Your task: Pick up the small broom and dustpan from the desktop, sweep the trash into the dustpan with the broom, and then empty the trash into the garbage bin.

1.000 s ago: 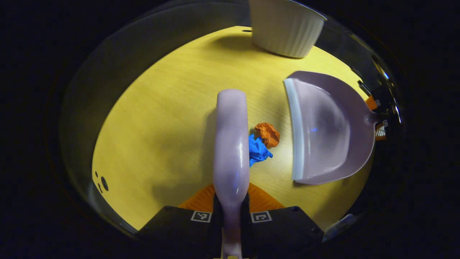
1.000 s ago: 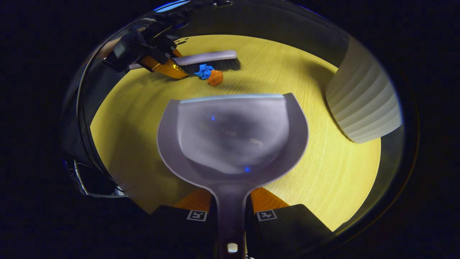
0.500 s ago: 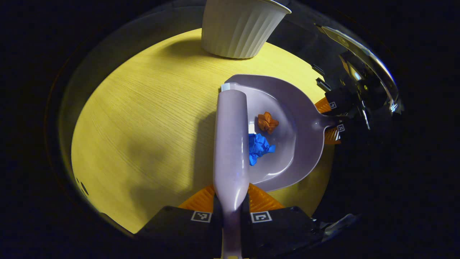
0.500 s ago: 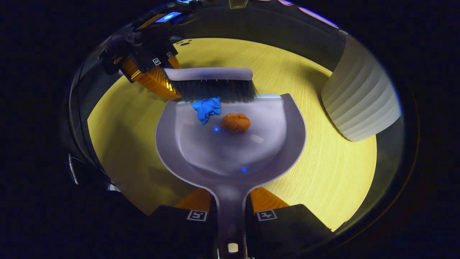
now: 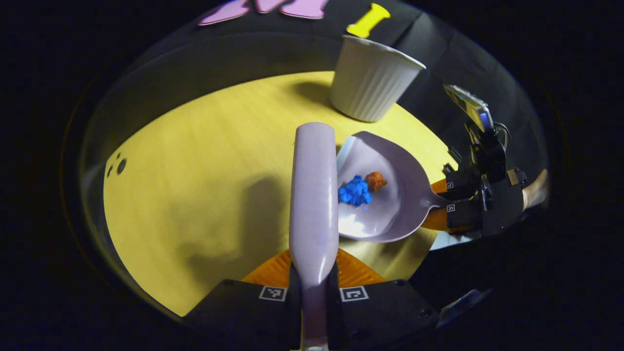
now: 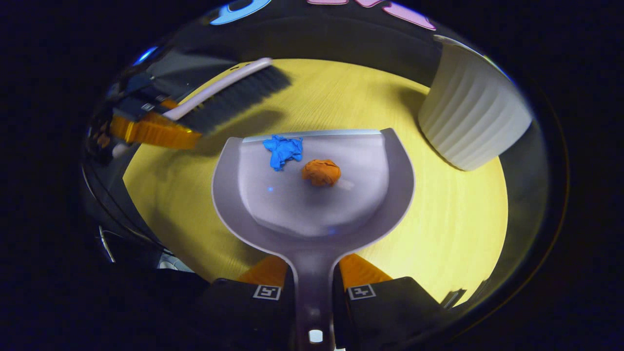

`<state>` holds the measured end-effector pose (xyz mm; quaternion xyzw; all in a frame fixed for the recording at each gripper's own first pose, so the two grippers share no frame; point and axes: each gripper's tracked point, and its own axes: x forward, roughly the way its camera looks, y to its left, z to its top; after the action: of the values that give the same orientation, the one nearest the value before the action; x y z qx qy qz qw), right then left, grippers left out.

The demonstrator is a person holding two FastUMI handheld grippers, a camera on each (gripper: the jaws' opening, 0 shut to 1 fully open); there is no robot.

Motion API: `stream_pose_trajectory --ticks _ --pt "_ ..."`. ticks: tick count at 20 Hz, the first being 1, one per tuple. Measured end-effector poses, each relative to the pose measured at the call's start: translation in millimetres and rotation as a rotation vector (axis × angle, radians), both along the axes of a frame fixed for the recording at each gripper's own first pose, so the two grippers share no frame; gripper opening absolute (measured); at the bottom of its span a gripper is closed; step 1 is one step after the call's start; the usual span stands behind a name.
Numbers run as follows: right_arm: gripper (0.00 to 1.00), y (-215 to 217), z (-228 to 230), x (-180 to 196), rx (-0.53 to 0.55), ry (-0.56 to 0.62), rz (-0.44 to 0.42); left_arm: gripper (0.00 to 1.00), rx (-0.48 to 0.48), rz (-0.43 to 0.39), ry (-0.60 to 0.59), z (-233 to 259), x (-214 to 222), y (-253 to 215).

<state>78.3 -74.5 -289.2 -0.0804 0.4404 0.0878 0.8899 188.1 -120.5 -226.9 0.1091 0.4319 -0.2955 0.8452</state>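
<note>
The right gripper (image 6: 314,287) squeezes the handle of the pale purple plastic dustpan (image 6: 312,214). A crumpled blue paper ball (image 6: 282,151) and a crumpled orange paper ball (image 6: 321,172) sit inside it. The left gripper (image 5: 314,287) squeezes the small purple broom (image 5: 314,195), held up above the yellow wooden desktop (image 6: 453,229). The white ribbed garbage bin (image 6: 470,117) stands farther back.

A round, pale yellow wood-grain tabletop (image 5: 204,161) sits brightly lit from above, shadows falling across its near side, against the booth's black cloth wall (image 5: 234,53) at the far edge.
</note>
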Motion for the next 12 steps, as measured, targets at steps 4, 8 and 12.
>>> stream_pose_trajectory --ticks 4,8,12 --pt "0.35 -5 26 -5 -0.057 -0.043 -0.012 0.25 -0.019 0.144 -0.047 -35 -28 52" --pt "0.35 -15 71 -26 -0.012 -0.073 -0.063 0.25 -0.089 0.268 -0.040 -88 -43 79" --pt "0.35 -35 122 -56 0.001 -0.128 -0.094 0.25 -0.108 0.325 0.002 -153 -34 105"
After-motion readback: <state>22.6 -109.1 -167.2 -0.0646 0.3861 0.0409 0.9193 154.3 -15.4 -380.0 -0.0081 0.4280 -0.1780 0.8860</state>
